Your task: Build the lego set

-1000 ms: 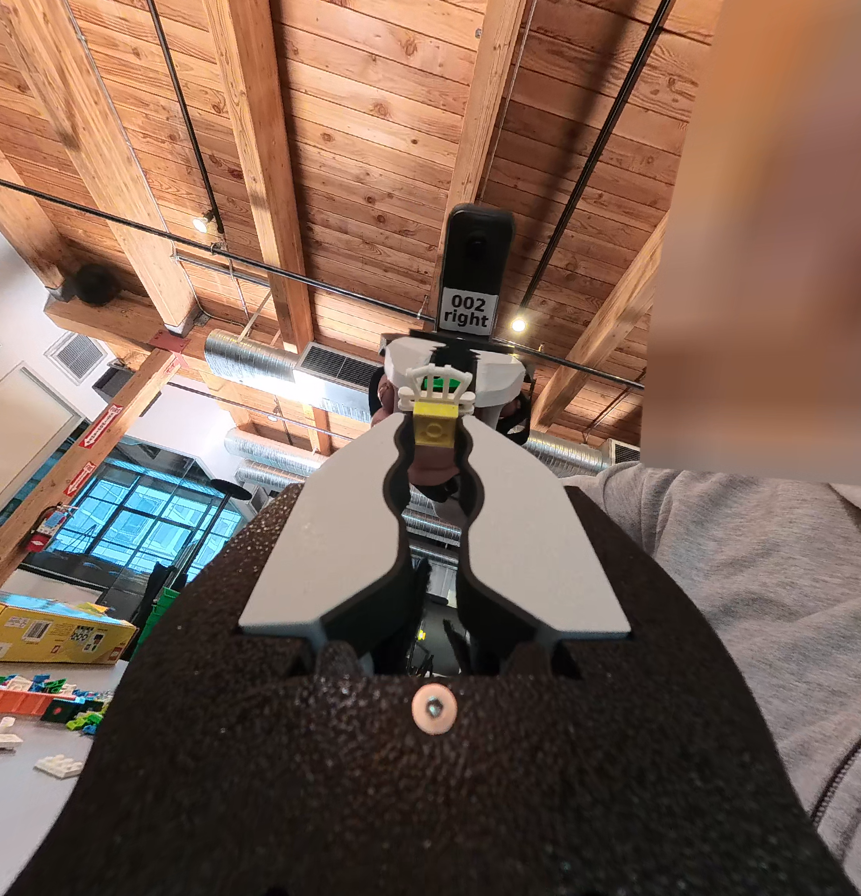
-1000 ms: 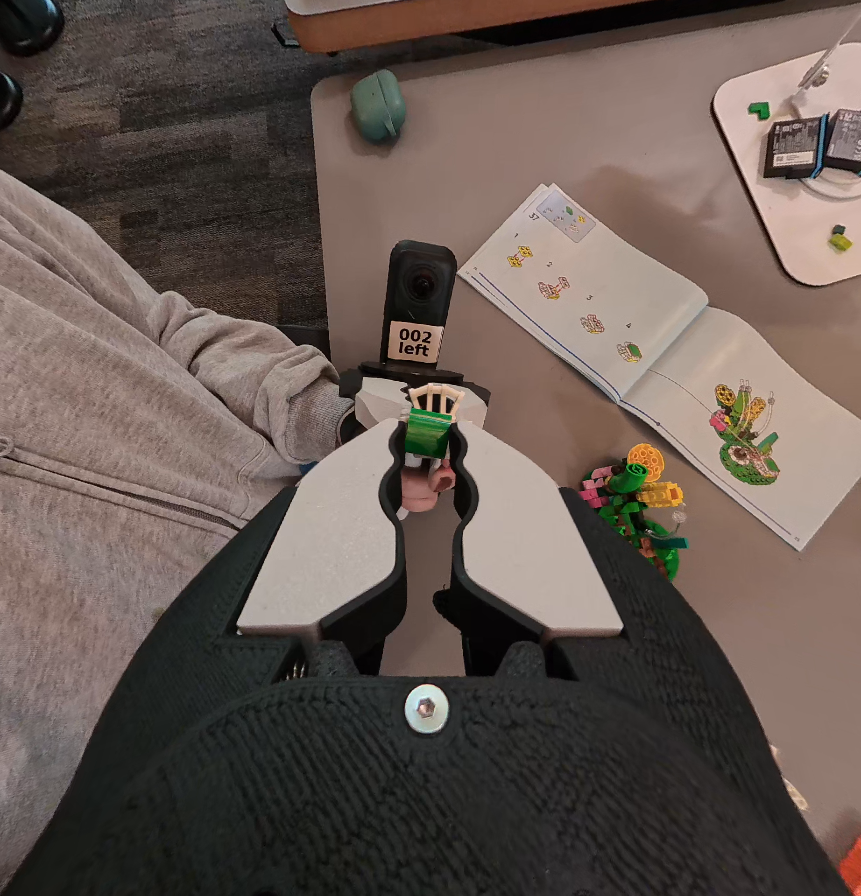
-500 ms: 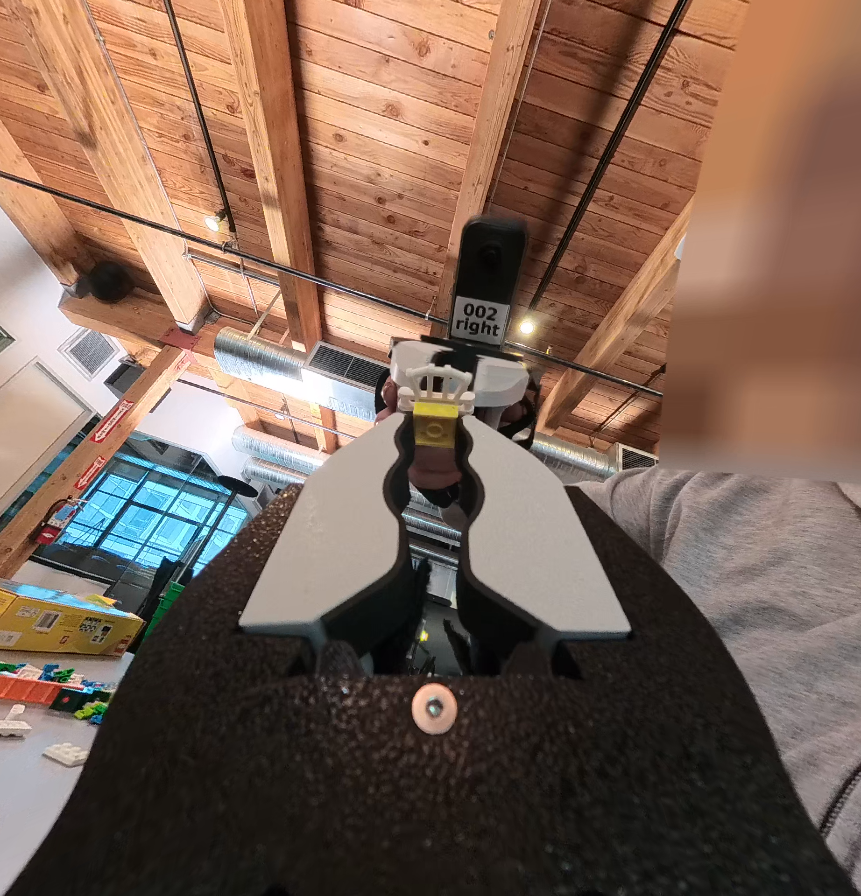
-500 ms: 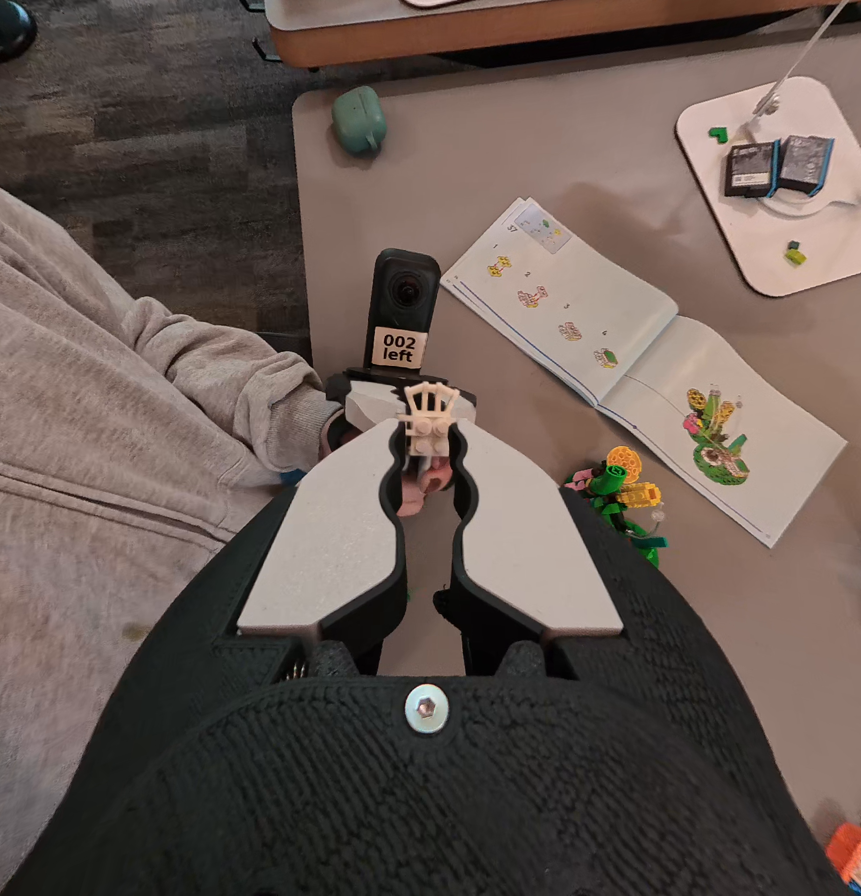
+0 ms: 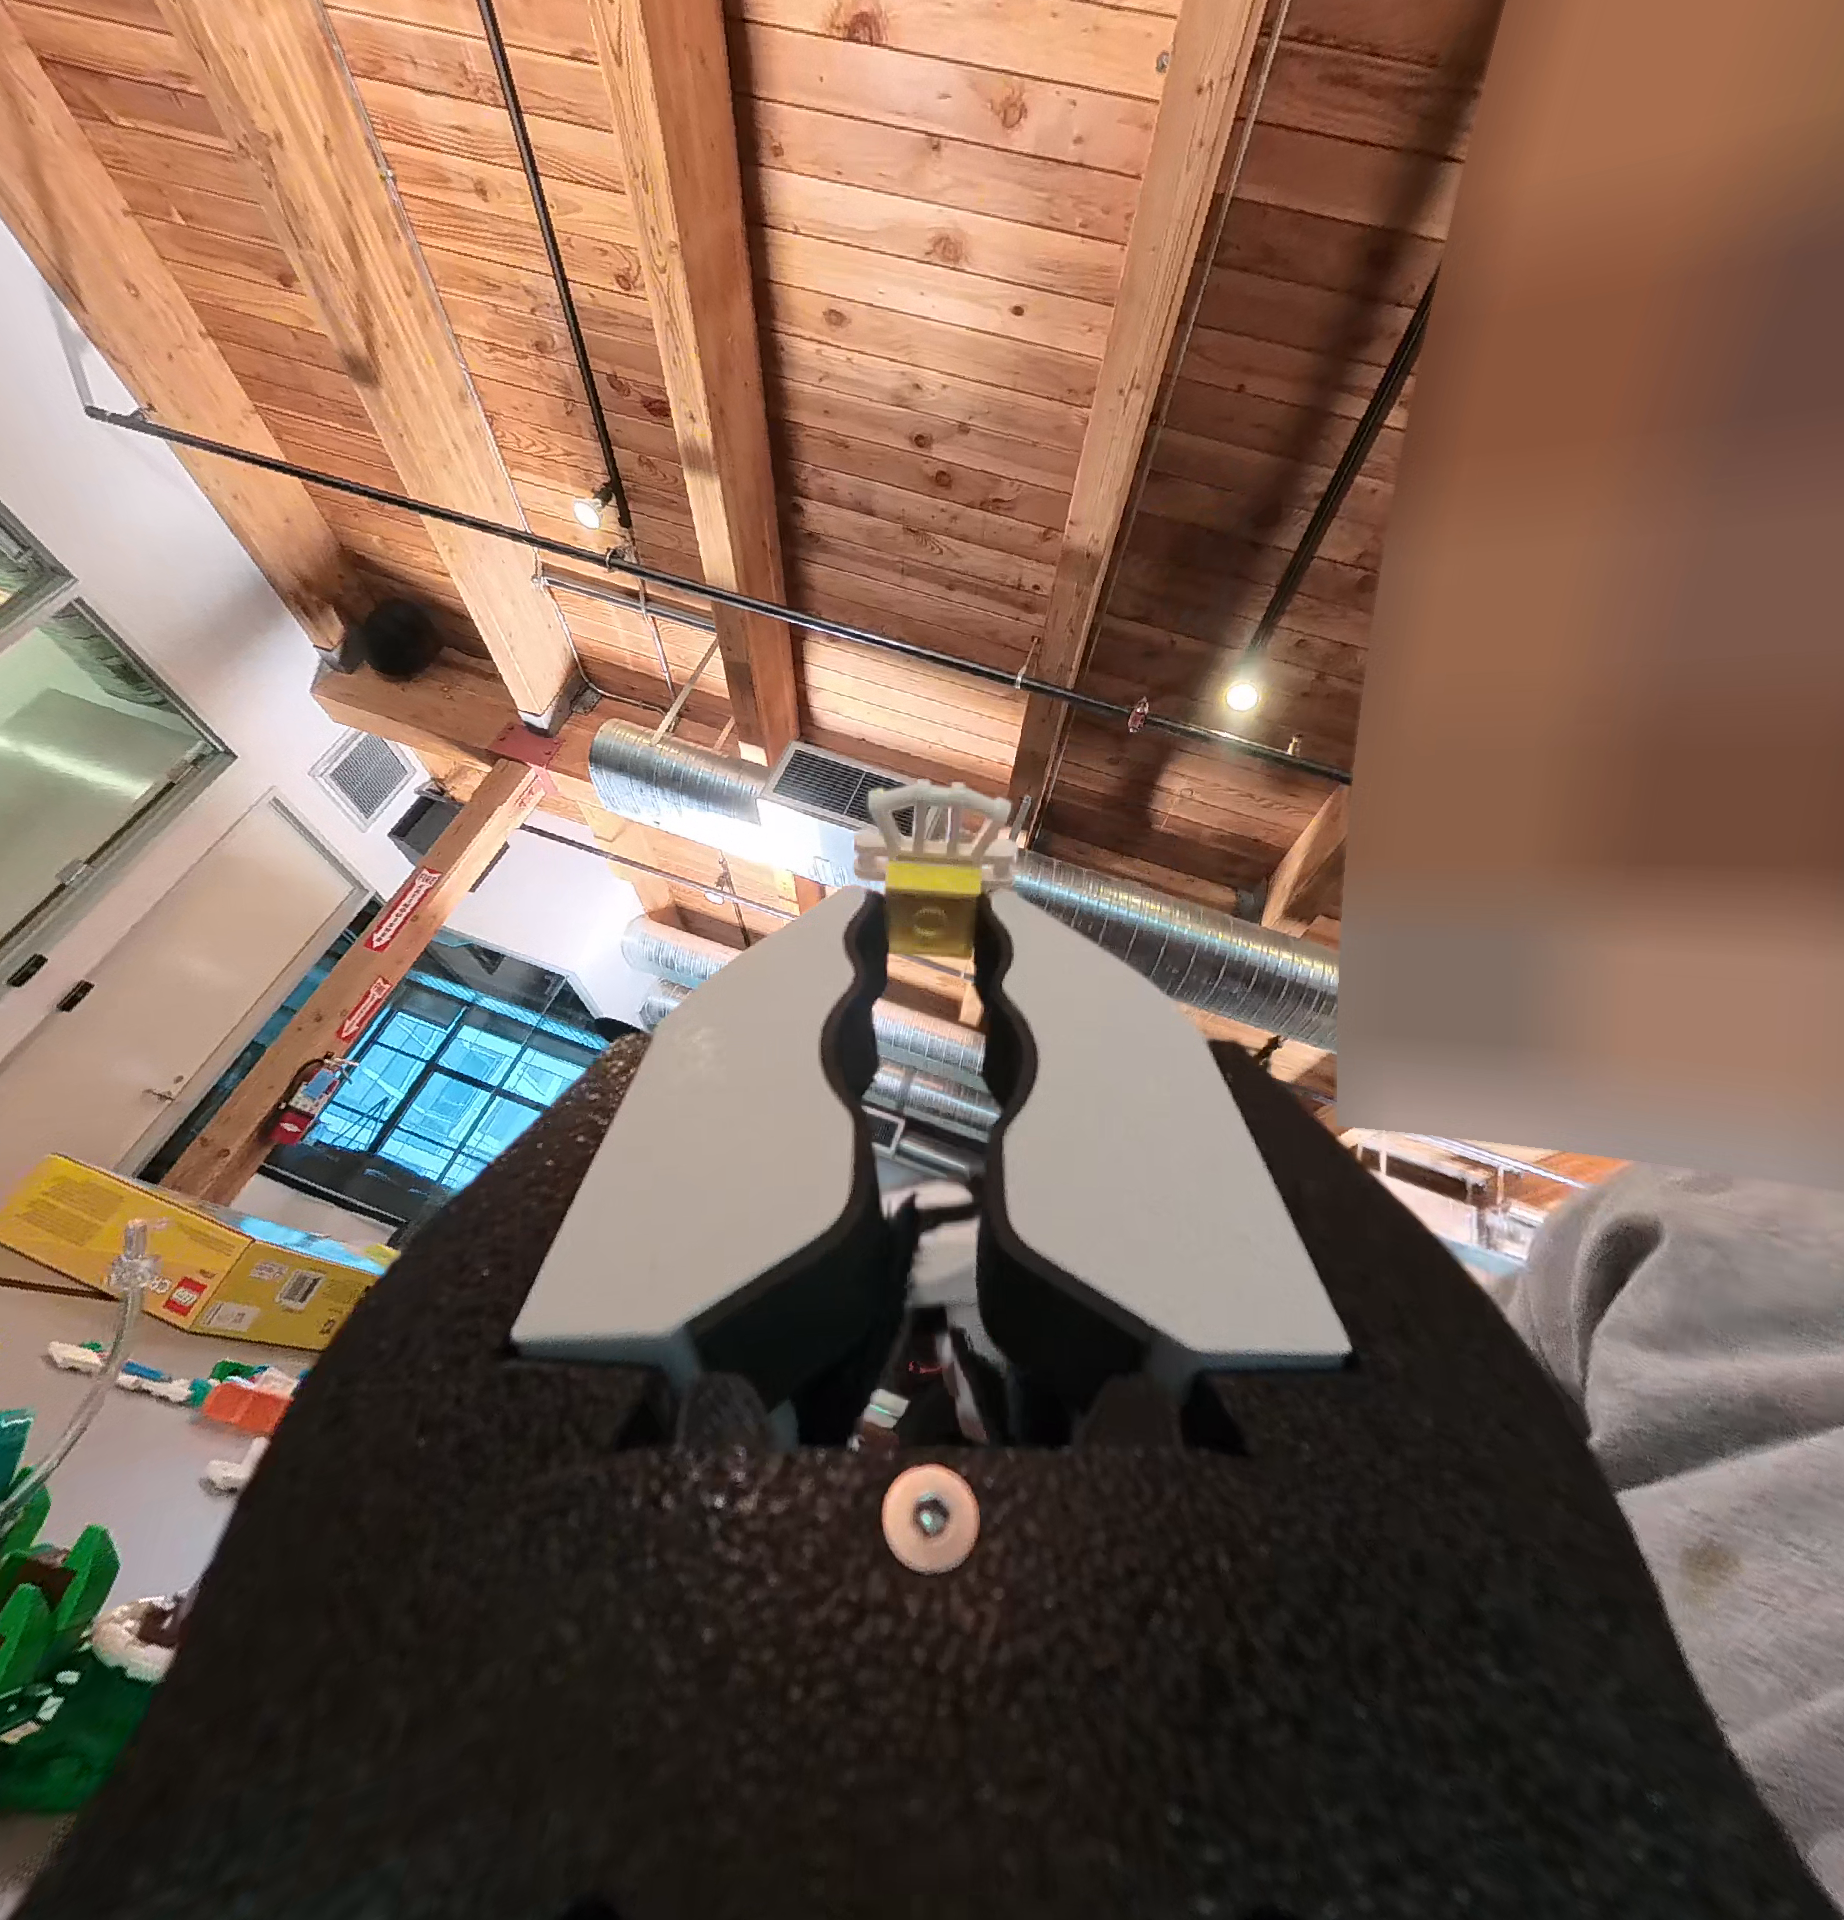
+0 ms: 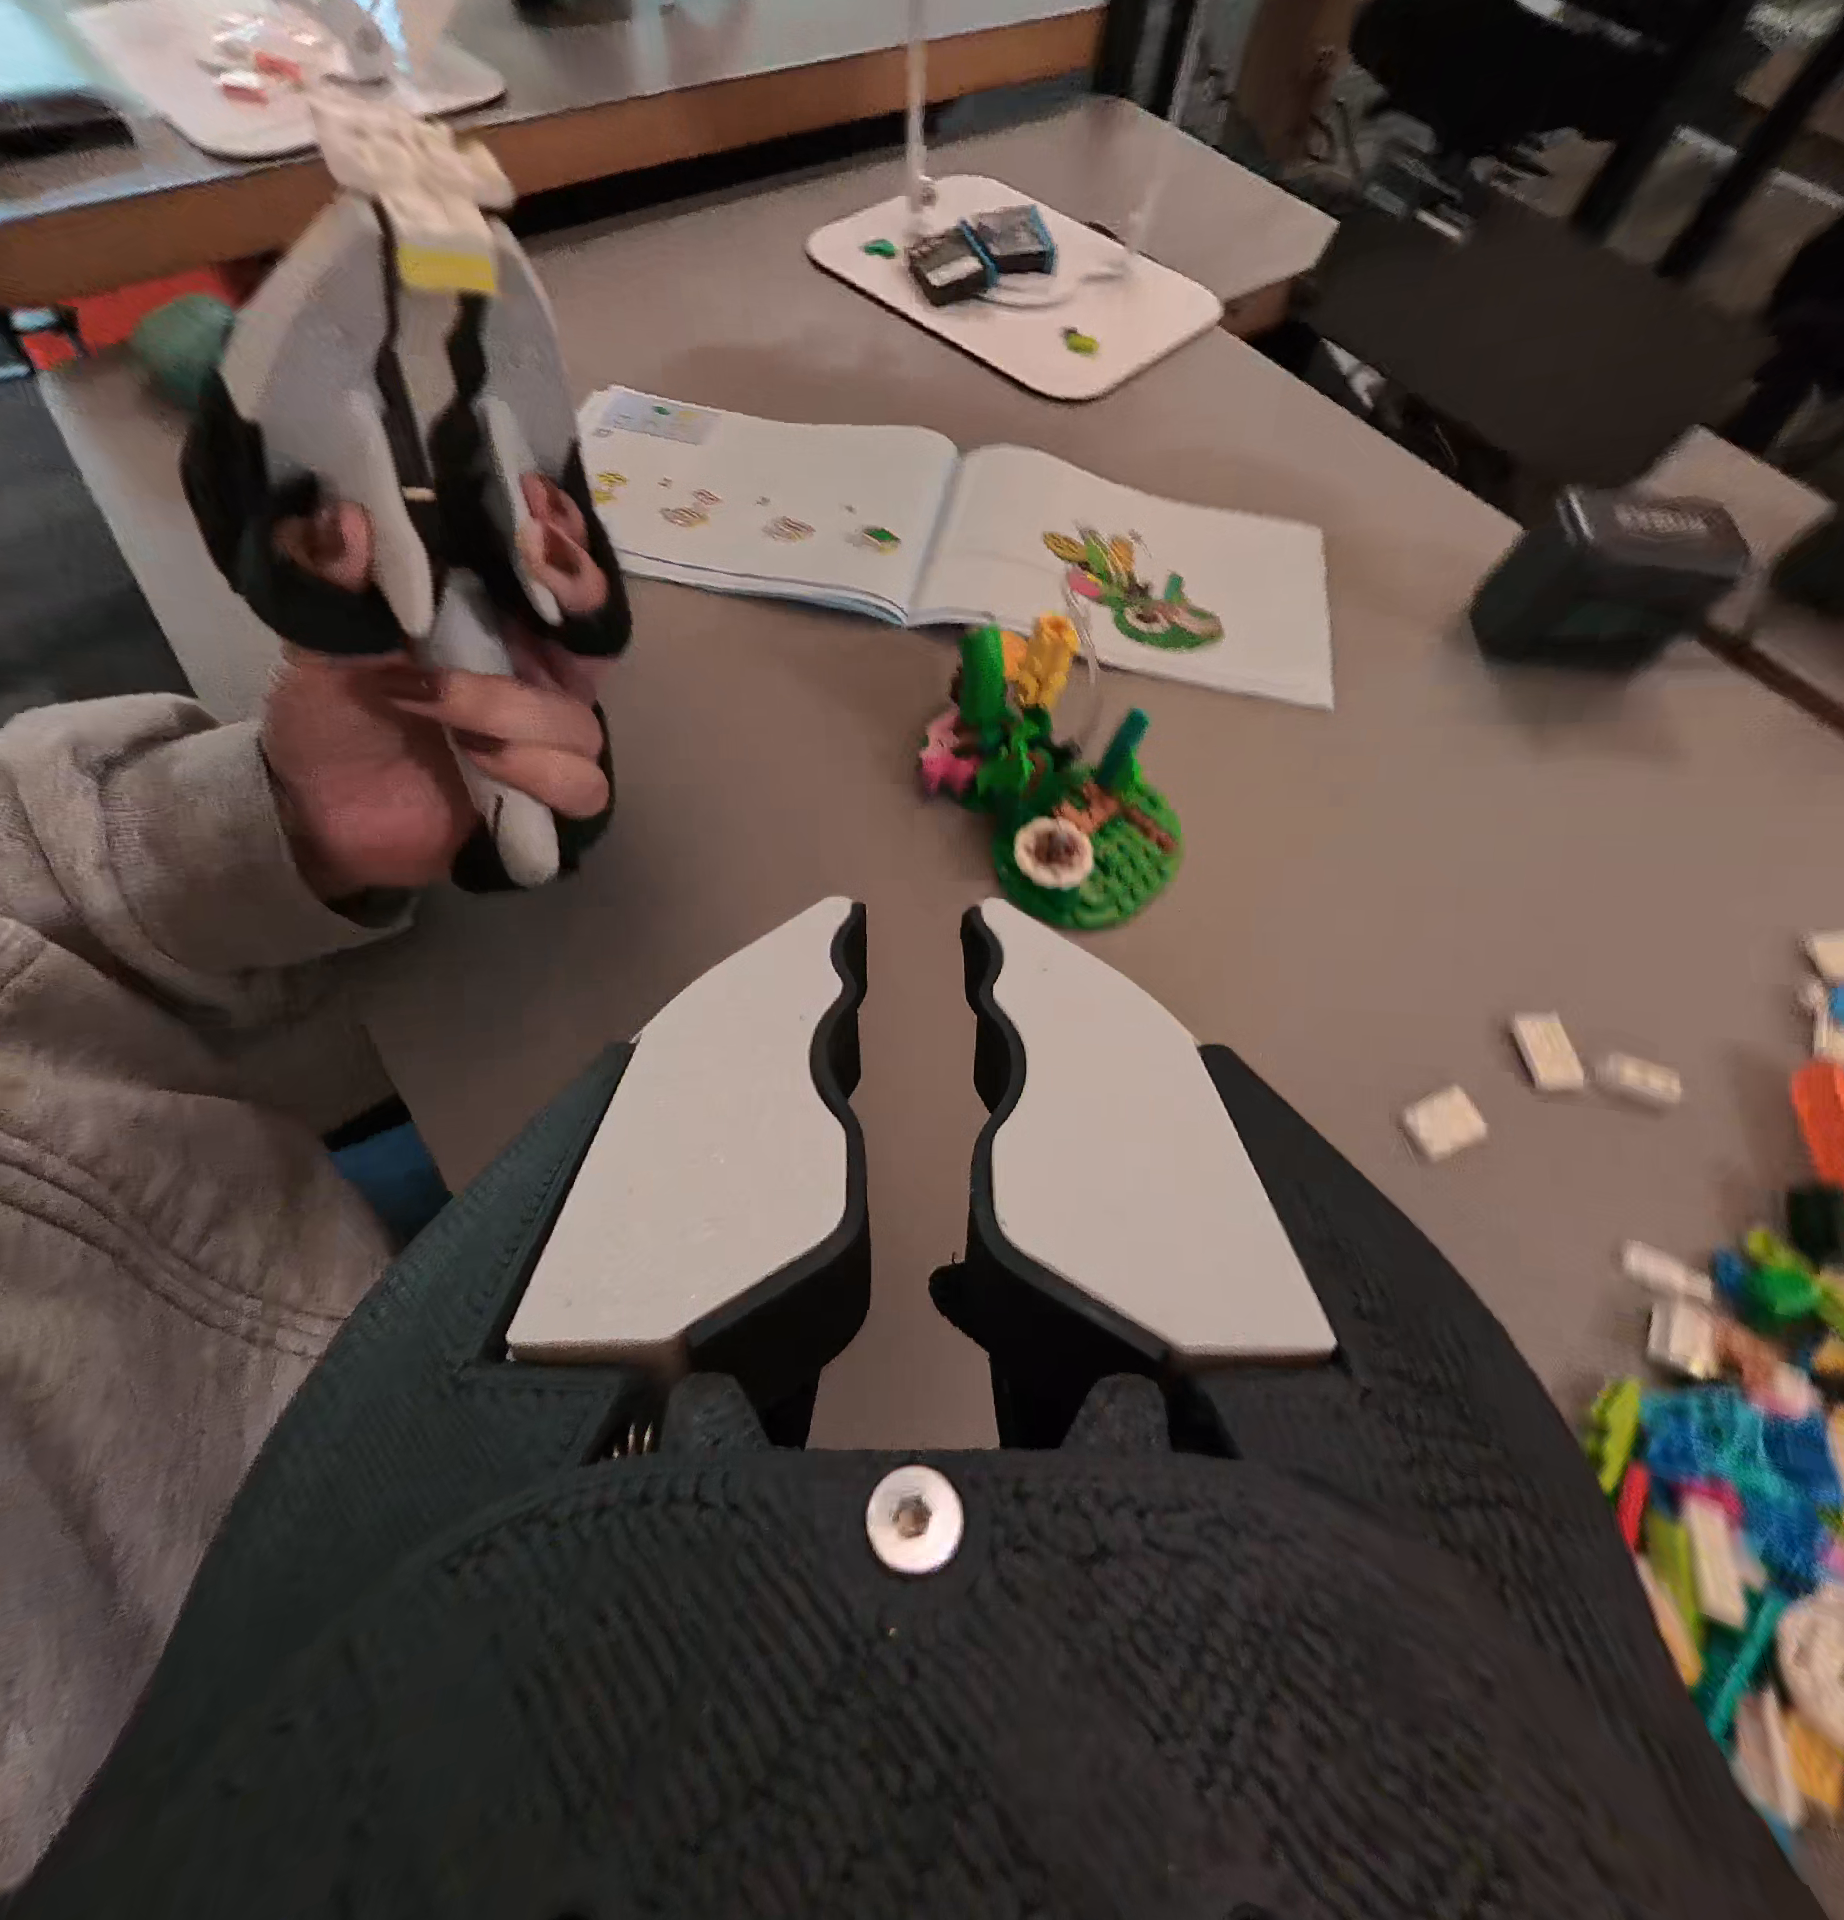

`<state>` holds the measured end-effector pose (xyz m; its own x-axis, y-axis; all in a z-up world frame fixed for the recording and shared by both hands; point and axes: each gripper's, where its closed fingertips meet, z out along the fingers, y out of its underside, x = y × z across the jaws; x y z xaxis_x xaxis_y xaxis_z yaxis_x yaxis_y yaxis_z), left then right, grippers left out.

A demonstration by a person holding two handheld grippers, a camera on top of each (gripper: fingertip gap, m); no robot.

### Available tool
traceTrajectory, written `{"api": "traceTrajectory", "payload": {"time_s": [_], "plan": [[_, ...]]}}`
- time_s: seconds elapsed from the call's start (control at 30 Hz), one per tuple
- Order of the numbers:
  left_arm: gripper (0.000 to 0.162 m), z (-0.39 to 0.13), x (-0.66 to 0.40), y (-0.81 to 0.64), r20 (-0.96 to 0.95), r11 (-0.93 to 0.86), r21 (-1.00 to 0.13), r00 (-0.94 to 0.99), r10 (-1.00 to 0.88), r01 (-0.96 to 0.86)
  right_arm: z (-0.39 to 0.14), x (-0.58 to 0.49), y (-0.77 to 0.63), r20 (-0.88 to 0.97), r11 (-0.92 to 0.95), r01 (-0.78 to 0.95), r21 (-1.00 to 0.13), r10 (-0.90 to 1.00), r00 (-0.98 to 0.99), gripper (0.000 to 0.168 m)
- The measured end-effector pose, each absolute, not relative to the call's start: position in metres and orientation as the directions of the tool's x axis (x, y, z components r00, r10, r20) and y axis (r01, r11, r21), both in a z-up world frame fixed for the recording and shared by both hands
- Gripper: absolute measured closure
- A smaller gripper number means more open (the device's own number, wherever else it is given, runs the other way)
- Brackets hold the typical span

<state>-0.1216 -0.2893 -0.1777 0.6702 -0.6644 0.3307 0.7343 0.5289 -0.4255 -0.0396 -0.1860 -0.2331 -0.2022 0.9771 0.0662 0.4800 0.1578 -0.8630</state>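
My left gripper [image 5: 930, 914] points up at the ceiling, shut on a yellow brick [image 5: 930, 918] with a white fan-shaped piece [image 5: 934, 826] on top. It also shows in the right wrist view [image 6: 440, 260], held up at the left in a person's hand [image 6: 419, 758]. My right gripper [image 6: 913, 920] is open and empty, low over the grey table [image 6: 1365, 831]. The green flower model [image 6: 1053, 790] stands just beyond its tips, and shows at the lower left in the left wrist view [image 5: 24, 1621].
An open instruction booklet [image 6: 949, 530] lies behind the model. A pile of loose bricks [image 6: 1749, 1434] is at the right. A white tray [image 6: 1011, 281] with small boxes sits far back, a dark box [image 6: 1614, 582] at right. A yellow box [image 5: 170, 1262] is left. Left tips to right tips: about 15 cm. From the right gripper's tips to the green flower model [image 6: 1053, 790] is close to 15 cm.
My right gripper let go of the stacked piece, opened, and pulled back and down toward the table. The left gripper keeps the yellow brick and white piece, now off to the left.
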Motion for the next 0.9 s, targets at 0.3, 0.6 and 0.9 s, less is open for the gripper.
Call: {"api": "traceTrajectory", "payload": {"time_s": [0.3, 0.6, 0.9], "plan": [[0.146, -0.185, -0.118, -0.282, 0.352, 0.499, -0.440, 0.655, -0.669, 0.747, -0.261, 0.041, -0.170, 0.105, 0.131, 0.445, -0.886, 0.991, -0.083, 0.152], [0.146, -0.189, -0.107, -0.270, 0.354, 0.463, -0.484, 0.650, -0.673, 0.743, -0.294, 0.065, -0.194, 0.150, 0.210, 0.449, -0.868, 0.975, -0.166, 0.151], [0.146, -0.190, -0.103, -0.267, 0.353, 0.445, -0.498, 0.643, -0.680, 0.744, -0.295, 0.066, -0.198, 0.128, 0.201, 0.407, -0.891, 0.972, -0.198, 0.150]]}}
